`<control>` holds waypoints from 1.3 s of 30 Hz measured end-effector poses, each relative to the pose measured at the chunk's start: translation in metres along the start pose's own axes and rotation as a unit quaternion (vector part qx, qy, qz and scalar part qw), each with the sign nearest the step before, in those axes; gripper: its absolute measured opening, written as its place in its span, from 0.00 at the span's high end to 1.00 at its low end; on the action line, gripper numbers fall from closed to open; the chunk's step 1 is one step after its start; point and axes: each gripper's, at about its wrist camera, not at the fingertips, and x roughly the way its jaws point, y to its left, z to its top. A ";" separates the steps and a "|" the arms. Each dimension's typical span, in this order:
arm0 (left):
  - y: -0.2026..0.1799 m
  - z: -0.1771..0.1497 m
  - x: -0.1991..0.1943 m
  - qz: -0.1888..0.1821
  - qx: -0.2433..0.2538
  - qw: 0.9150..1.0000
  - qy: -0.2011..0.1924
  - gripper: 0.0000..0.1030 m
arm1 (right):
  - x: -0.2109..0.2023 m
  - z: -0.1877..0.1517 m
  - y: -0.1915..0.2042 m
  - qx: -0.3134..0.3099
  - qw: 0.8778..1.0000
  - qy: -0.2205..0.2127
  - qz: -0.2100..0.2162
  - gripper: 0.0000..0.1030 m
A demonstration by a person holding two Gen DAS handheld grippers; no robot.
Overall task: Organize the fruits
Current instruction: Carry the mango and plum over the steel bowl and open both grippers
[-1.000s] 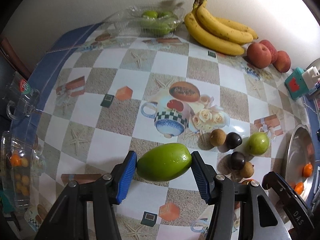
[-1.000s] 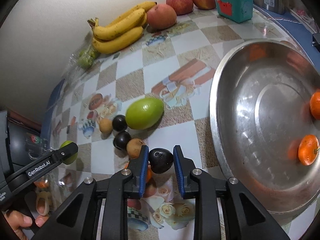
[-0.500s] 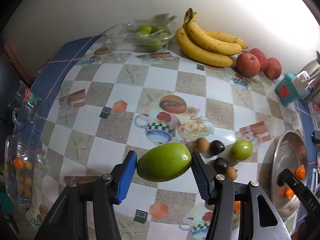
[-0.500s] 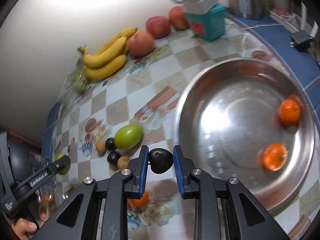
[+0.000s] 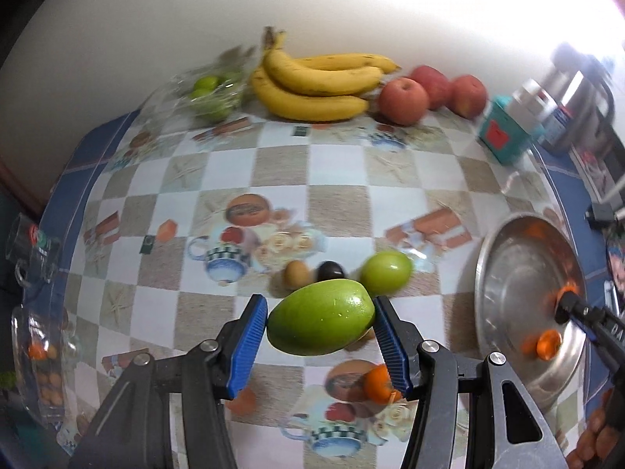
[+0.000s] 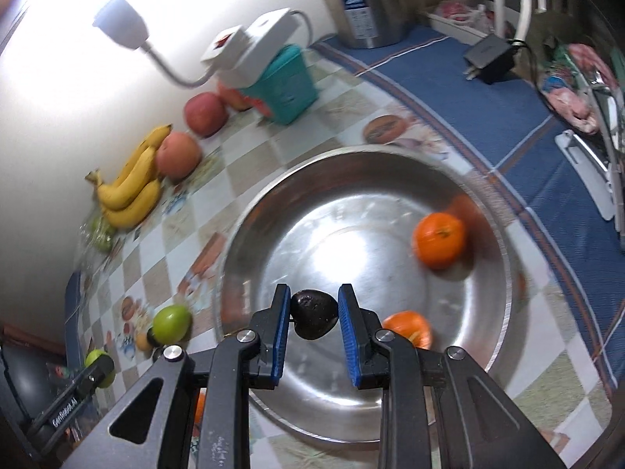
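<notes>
My left gripper (image 5: 321, 322) is shut on a large green mango (image 5: 320, 321) and holds it above the checkered tablecloth. My right gripper (image 6: 314, 314) is shut on a small dark wrinkled fruit (image 6: 313, 313) and holds it over the steel bowl (image 6: 504, 285). Two oranges (image 6: 439, 239) (image 6: 408, 332) lie in the bowl. On the table lie a second green fruit (image 5: 386, 272), a dark fruit (image 5: 330, 271), a brown fruit (image 5: 295, 273) and an orange (image 5: 377, 382). The steel bowl also shows at the right of the left wrist view (image 5: 504, 242).
Bananas (image 5: 316, 82), red apples (image 5: 403, 99) and a clear box of green fruit (image 5: 207, 95) line the back wall. A teal box (image 5: 508, 133) and metal kettle (image 6: 371, 0) stand at the back right. A clear box of small oranges (image 5: 39, 351) sits at the left edge.
My right gripper has carried the dark fruit from beside the bowl to over it. My left gripper with the mango has moved right, toward the loose fruits and the bowl.
</notes>
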 end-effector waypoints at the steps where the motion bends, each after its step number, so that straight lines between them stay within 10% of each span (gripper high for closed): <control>1: -0.009 -0.001 -0.001 0.001 0.010 1.000 -0.001 0.43 | -0.001 0.001 -0.003 0.003 1.000 -0.002 -0.003 0.75; 23: -0.149 -0.031 0.005 -0.038 0.170 0.982 -0.066 0.43 | 0.007 0.007 -0.035 0.009 1.000 -0.017 -0.016 0.75; 39: -0.179 -0.050 0.027 -0.007 0.229 0.971 -0.067 0.42 | 0.025 0.002 -0.038 -0.008 1.000 -0.001 -0.030 0.74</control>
